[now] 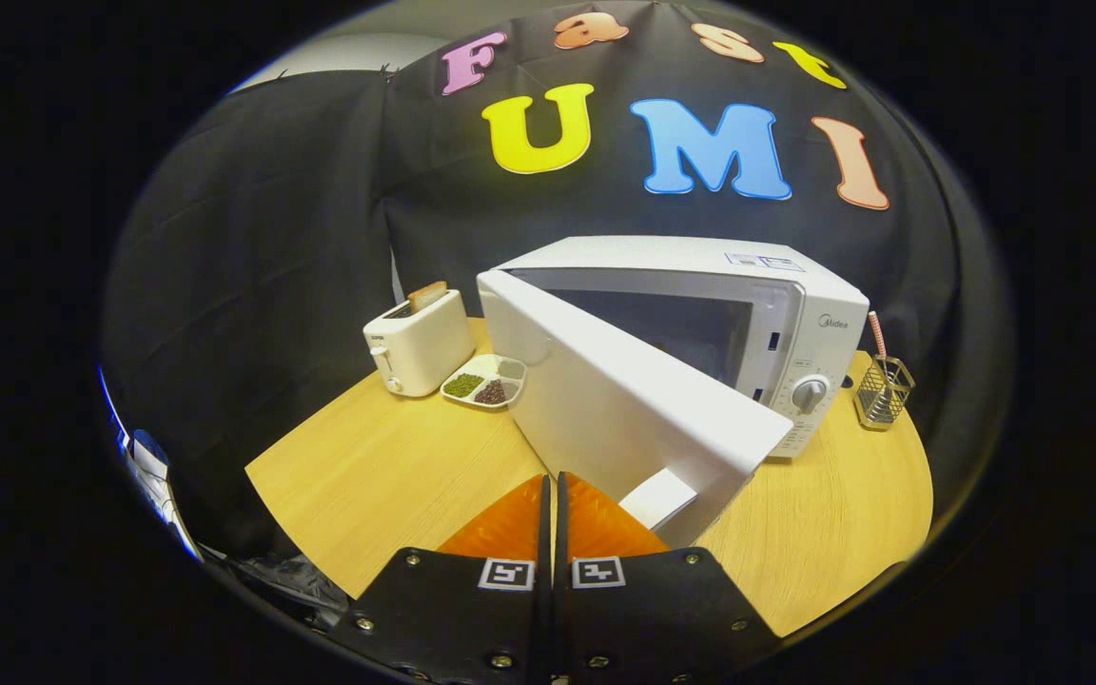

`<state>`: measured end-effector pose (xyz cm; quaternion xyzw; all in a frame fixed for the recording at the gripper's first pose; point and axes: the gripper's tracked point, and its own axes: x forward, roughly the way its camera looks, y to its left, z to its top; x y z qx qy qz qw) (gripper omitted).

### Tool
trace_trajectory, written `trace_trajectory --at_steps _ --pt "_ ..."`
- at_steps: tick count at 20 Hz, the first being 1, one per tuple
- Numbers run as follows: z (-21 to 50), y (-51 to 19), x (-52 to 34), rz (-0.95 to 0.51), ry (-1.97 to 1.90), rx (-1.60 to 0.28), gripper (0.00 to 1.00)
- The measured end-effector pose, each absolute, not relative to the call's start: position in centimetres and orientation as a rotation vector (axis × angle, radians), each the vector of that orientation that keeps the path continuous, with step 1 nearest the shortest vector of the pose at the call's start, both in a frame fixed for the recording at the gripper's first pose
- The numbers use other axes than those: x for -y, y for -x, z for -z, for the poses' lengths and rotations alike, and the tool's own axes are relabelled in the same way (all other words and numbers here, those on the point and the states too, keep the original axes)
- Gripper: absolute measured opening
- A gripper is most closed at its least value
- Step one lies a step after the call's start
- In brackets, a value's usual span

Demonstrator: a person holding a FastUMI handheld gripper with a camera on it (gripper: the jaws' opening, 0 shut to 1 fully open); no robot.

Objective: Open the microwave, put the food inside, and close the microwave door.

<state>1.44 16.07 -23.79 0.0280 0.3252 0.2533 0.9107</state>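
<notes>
The hand-held gripper [551, 504] has its two fingers pressed together with nothing between them, their tips just short of the swung-out edge of the microwave door [624, 400]. The door stands well open off the microwave [700, 314], and the cavity shows beyond it, so the opening step looks done or nearly so. The food, a divided plate [486, 381] holding three small heaps, lies ahead and to the left of the fingers, beside the toaster [418, 344] and close to the door's hinge side. Judged from here, the next step wants the fingers spread first, then brought left around the door without knocking it, and set over the plate's rim low and level so nothing spills. By count: one microwave, one plate, one toaster with one slice in it, and one wire holder [883, 390] on the surface [386, 476] beyond and to the right.
</notes>
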Motion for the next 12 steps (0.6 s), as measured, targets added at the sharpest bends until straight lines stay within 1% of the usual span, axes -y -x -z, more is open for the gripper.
trace_trajectory --at_steps 12 --pt "26.7 -9.0 -11.3 -0.391 -0.078 -0.673 0.00"
